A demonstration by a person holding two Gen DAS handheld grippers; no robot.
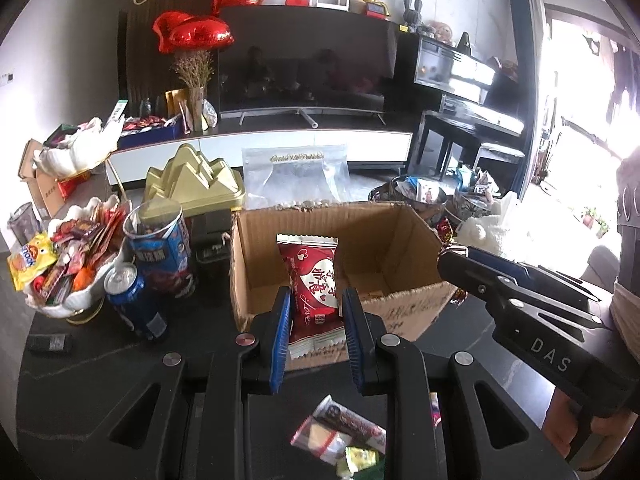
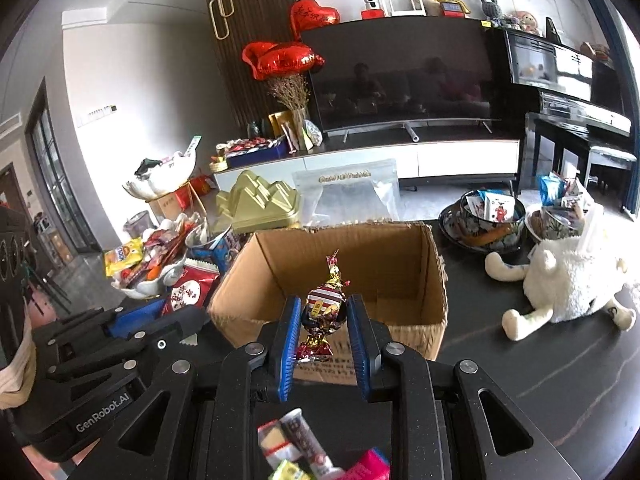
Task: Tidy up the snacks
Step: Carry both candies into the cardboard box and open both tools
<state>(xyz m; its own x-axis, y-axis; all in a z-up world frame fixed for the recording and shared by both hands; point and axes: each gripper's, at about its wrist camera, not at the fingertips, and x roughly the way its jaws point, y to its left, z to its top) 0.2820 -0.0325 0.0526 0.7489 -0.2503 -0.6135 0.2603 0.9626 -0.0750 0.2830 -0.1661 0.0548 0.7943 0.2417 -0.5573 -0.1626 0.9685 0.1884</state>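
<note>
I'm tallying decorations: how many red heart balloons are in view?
2. One red heart balloon sits up beside the TV's top corner; the other heart balloon hangs lower, above the dried flowers. Others may be hidden.

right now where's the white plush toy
In the right wrist view the white plush toy lies on the dark table, right of the cardboard box and just before the patterned bowls.

Dark tabletop under cardboard box, plush toy, snack bowls, blue can.
</note>
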